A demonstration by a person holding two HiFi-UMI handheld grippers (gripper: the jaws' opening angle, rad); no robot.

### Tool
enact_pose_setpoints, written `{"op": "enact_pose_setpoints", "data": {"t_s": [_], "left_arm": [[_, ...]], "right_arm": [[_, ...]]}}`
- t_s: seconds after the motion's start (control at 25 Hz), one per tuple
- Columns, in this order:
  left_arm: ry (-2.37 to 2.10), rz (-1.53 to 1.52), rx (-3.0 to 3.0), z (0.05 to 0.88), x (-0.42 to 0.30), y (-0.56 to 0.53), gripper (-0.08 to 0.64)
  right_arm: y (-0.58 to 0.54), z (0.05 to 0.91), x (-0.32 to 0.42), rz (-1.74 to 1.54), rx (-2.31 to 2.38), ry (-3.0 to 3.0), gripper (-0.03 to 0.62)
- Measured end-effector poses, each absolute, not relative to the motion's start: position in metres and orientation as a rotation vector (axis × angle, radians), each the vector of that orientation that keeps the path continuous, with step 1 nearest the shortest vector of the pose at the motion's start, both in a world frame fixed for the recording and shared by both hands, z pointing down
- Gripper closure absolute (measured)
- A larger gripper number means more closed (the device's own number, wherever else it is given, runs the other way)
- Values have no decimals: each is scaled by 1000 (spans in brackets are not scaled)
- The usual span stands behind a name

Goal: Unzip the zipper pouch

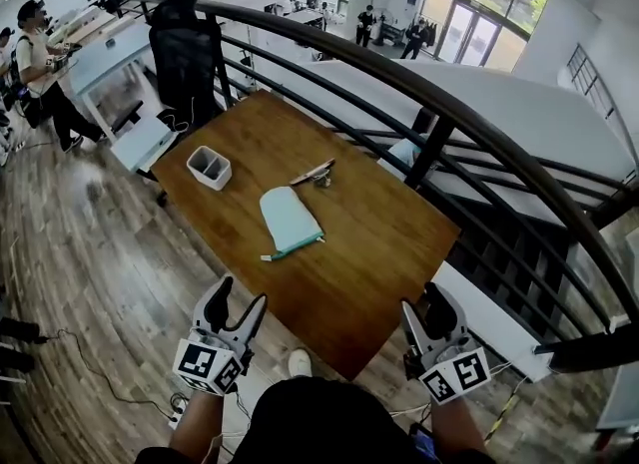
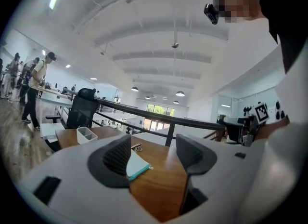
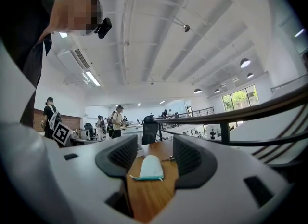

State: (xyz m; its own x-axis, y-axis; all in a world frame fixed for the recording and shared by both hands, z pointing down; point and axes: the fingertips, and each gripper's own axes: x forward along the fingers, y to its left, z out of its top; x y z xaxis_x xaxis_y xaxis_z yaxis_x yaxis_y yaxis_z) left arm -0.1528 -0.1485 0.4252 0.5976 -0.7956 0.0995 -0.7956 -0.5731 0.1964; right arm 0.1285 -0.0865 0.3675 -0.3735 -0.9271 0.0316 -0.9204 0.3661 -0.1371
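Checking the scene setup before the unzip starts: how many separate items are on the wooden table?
3: a teal zipper pouch mid-table, a white holder near the left corner, a flat item with a metal ring just beyond the pouch. None looks hidden.

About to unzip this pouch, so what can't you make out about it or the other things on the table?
Zipper pouch, head view: too small to show the slider's position.
Same pouch, left gripper view: one jaw covers its left part.
Thin item beyond it: too small to identify, every view.
White container, head view: contents too small to tell.
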Motion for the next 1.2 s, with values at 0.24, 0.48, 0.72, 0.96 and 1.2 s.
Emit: {"op": "enact_pose_setpoints", "data": {"t_s": [0.24,0.48,0.72,0.96,1.2], "left_arm": [[-1243,99,2608,453,-128,-169,275],[-1209,249,2639,478,-93,-176,275],[-1135,446,2657,518,-80,-219,275],[-1064,644,2650,559,-60,-230,275],[-966,828,2655,596,-48,-260,275]], "right_arm": [[-92,384,140,-253,-1775,2593,376],[-95,395,154,-289,-1721,2646,378],[-140,407,149,-323,-1700,2690,383],[-140,424,165,-410,-1731,2671,391],[-138,443,176,-514,-1800,2643,405]]}}
